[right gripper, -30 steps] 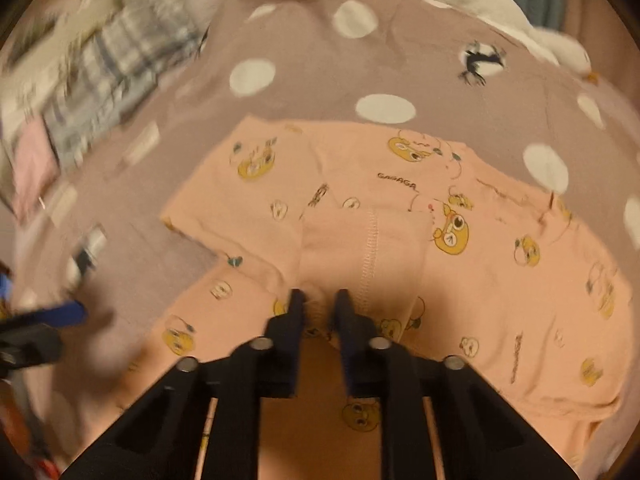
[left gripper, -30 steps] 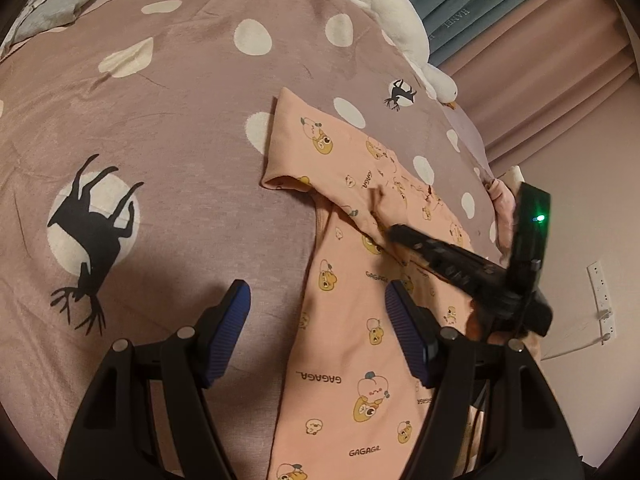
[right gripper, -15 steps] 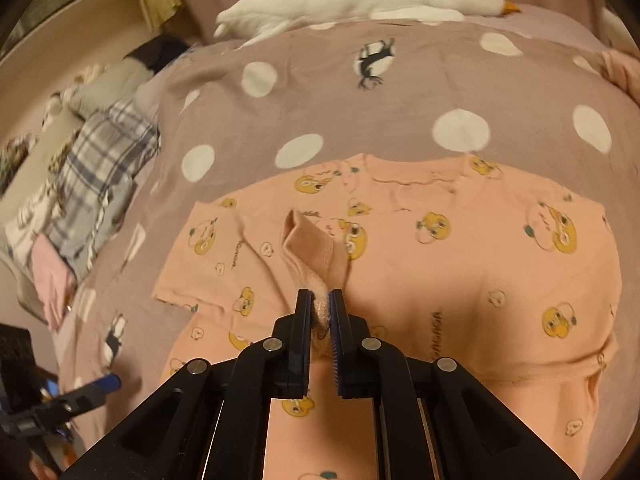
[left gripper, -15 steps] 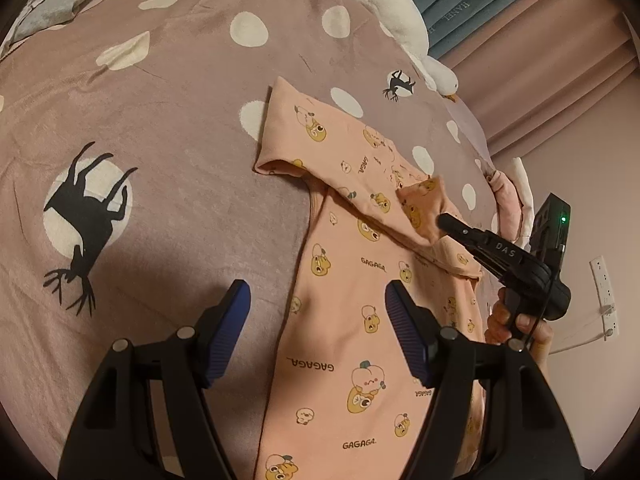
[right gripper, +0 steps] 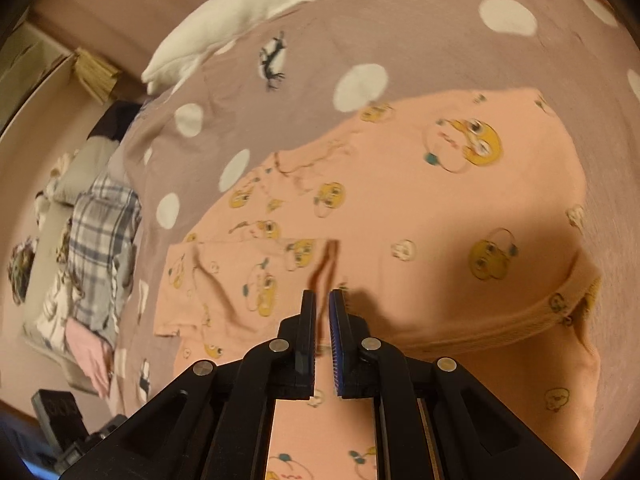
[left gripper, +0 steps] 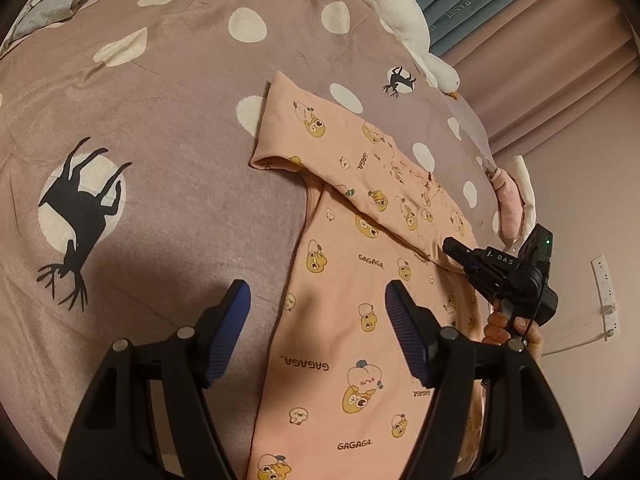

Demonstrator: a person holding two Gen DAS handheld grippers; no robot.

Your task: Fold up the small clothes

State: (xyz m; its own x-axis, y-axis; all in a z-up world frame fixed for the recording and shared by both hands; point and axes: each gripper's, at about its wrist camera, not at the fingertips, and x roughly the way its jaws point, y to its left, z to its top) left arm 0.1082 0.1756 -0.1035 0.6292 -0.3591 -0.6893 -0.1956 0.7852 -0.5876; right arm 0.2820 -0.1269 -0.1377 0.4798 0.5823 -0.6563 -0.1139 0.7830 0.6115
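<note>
Now the right gripper (right gripper: 323,300) pinches the peach shirt's (left gripper: 360,320) sleeve edge at lower centre; the left gripper (left gripper: 318,300) hovers, jaws apart.

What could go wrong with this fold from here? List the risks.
1. The right hand-held gripper pinches only a thin edge of the peach shirt; it could slip out mid-fold.
2. The left hand-held gripper hangs open above the shirt's body and pins nothing, so dragging may shift the whole garment.
3. The bedspread is soft, so the crease may land crooked.
</note>
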